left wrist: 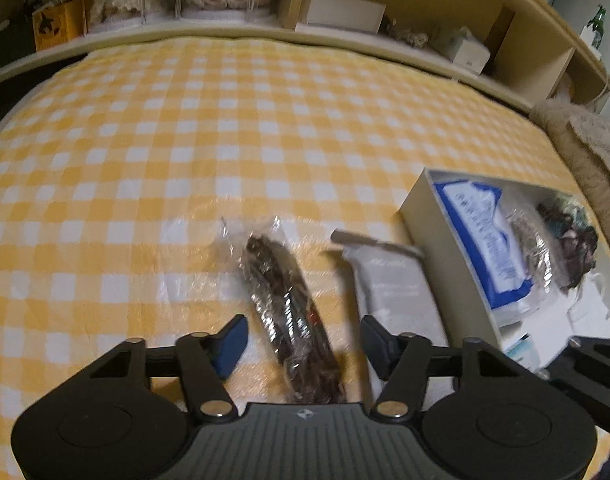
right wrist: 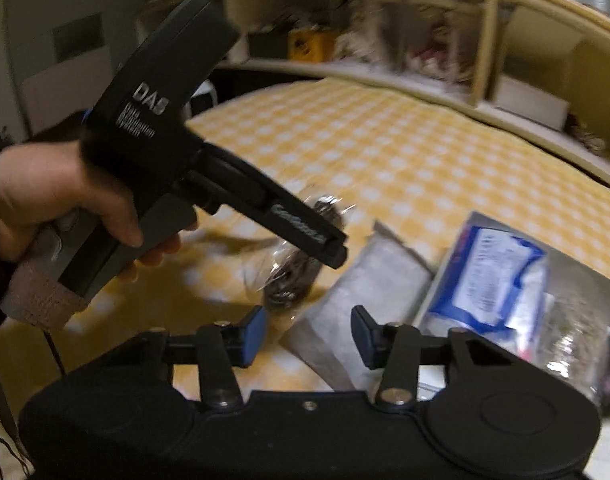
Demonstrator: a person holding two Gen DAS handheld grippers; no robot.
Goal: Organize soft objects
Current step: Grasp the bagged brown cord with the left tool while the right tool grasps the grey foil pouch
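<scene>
A dark item in a clear plastic bag (left wrist: 289, 304) lies on the yellow checked bedspread (left wrist: 225, 120), its near end between the open jaws of my left gripper (left wrist: 303, 342). A grey-white pouch (left wrist: 397, 292) lies to its right, leaning on a white box (left wrist: 425, 220). The box holds a blue-and-white packet (left wrist: 485, 236) and other bagged soft items (left wrist: 561, 236). My right gripper (right wrist: 308, 334) is open and empty above the grey pouch (right wrist: 361, 304), with the bagged dark item (right wrist: 293, 276) just beyond. The left gripper body (right wrist: 165, 128) fills the right wrist view's left.
A cream headboard shelf (left wrist: 345, 12) runs along the far side, holding dolls, boxes and a yellow box (left wrist: 53, 26). A beige fluffy blanket (left wrist: 585, 148) lies at the right edge. A green bottle (left wrist: 599, 26) stands on the shelf end.
</scene>
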